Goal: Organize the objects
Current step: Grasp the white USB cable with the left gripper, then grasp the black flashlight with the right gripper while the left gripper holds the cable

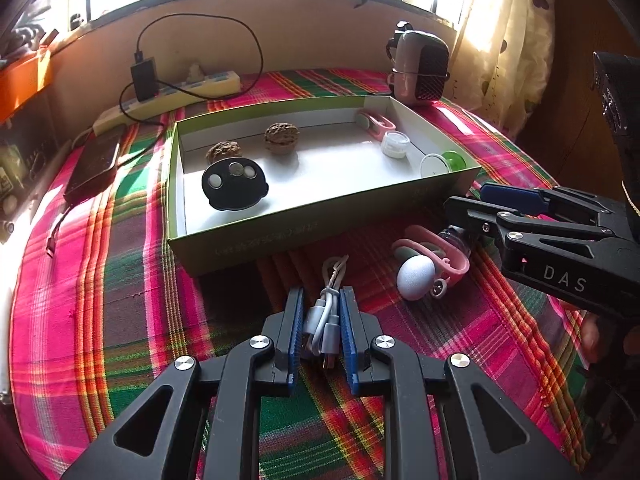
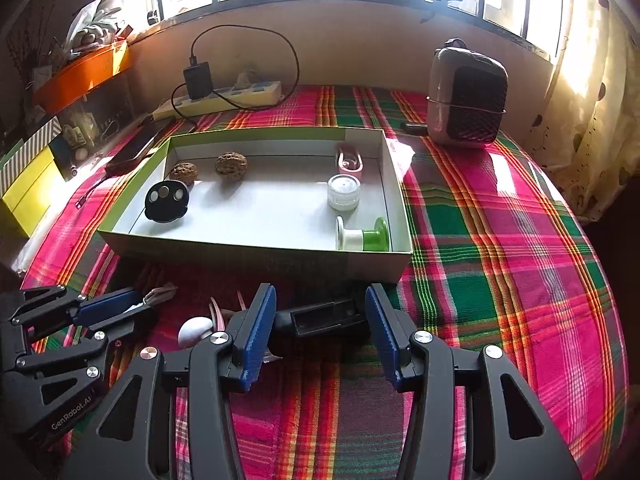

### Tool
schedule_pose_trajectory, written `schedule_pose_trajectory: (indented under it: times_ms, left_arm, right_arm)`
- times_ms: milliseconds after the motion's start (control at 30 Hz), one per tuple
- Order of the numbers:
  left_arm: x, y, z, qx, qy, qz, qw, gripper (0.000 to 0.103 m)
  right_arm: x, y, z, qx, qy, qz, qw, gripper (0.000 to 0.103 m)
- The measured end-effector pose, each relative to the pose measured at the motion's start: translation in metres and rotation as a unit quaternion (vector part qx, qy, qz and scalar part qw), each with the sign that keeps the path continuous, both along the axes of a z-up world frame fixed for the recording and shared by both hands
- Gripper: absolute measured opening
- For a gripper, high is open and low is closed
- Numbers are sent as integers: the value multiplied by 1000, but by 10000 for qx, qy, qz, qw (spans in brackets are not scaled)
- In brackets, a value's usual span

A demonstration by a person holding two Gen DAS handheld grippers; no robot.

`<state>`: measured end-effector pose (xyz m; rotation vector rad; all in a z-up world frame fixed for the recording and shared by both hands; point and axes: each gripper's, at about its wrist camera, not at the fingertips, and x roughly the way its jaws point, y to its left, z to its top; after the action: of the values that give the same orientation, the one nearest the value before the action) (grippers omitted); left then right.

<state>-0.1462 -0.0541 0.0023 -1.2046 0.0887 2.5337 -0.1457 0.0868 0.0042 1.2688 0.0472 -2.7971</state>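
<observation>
Left gripper (image 1: 320, 300) at bottom centre is clamped on a coiled white USB cable (image 1: 325, 314). Above it sits the green cardboard box (image 1: 320, 216), holding two walnuts (image 1: 281, 137) and a black disc (image 1: 234, 184). Right gripper (image 2: 320, 304), jaws spread wide, straddles a small black case (image 2: 324, 316) at lower centre.

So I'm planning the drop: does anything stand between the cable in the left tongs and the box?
Only the box's near wall, which the white cable in the left tongs must be lifted over. The cloth between them looks bare.
</observation>
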Motion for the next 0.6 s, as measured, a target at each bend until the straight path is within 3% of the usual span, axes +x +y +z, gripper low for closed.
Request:
schedule_pose_trajectory:
  times_ms: [400,500,600]
  left_arm:
    - [-1,-2,0,97,-27,32,9999,16]
    - [-1,-2,0,100,-28,32,9999,16]
    - [-1,-2,0,98,-28,32,9999,16]
  right_arm:
    - [-4,-1,-2,114,-127,-368,9992,48]
    - [-1,5,-3,-1,-204,-402,9990,59]
    - [2,10,-4,57,-212,-433,9988,61]
